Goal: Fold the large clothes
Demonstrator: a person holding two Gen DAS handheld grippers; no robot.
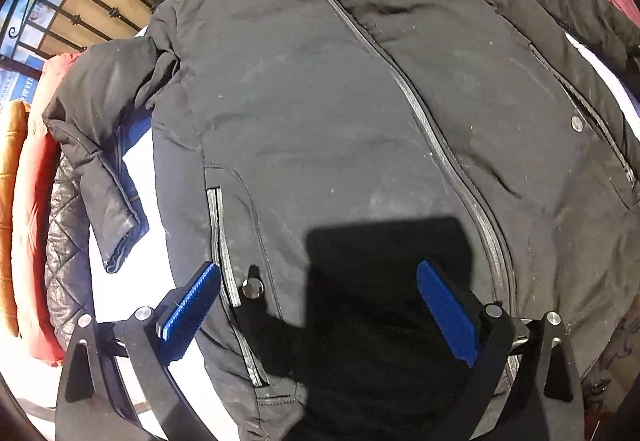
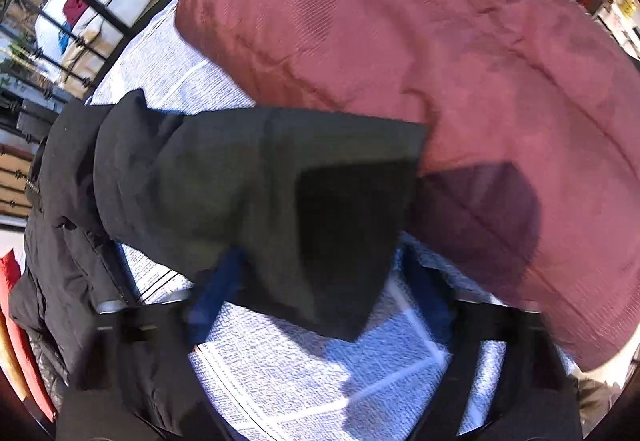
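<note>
A large black padded jacket lies front up, zipped, on a white patterned bedcover. My left gripper is open, its blue pads hovering over the jacket's lower front beside a pocket snap. The left sleeve lies bent at the jacket's side. In the right wrist view the other black sleeve stretches across the bedcover, its cuff end between my right gripper's blurred blue fingers, which stand wide apart.
A dark red padded coat lies beside the sleeve on the right. Red, orange and quilted garments are stacked at the left edge. A black iron railing stands behind the bed.
</note>
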